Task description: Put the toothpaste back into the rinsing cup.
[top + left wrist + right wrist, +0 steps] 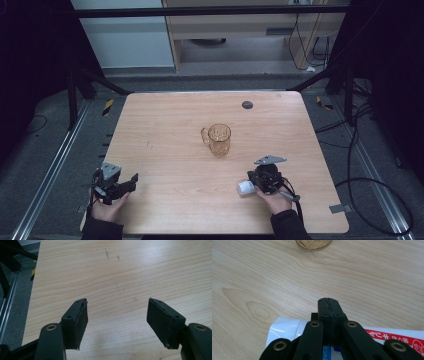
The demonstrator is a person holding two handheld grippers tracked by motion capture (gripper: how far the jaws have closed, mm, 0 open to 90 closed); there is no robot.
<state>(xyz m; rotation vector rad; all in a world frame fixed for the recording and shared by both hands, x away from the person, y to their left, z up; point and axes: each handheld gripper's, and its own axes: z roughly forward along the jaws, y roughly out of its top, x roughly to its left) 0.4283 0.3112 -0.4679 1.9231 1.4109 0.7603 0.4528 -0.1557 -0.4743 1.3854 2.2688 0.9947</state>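
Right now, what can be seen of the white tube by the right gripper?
The white tube lies flat on the wooden table, under the right gripper, whose jaws stand pressed together above it. It looks like glossy plastic, with a ribbed white end, a red band of white lettering and a blue patch. In the high view its white end pokes out left of the gripper. Whether the jaws pinch it is unclear.

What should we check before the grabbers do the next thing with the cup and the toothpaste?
1. Left gripper open with nothing between its jaws: ok.
2. Right gripper closed: ok, its jaws are pressed together.
3. Right gripper actually holding the toothpaste tube: cannot tell; the tube lies under the jaws, not clearly between them.
4. Glass mug standing upright: ok.
5. Table free between the right gripper and the mug: ok.
6. Mug empty inside: cannot tell.
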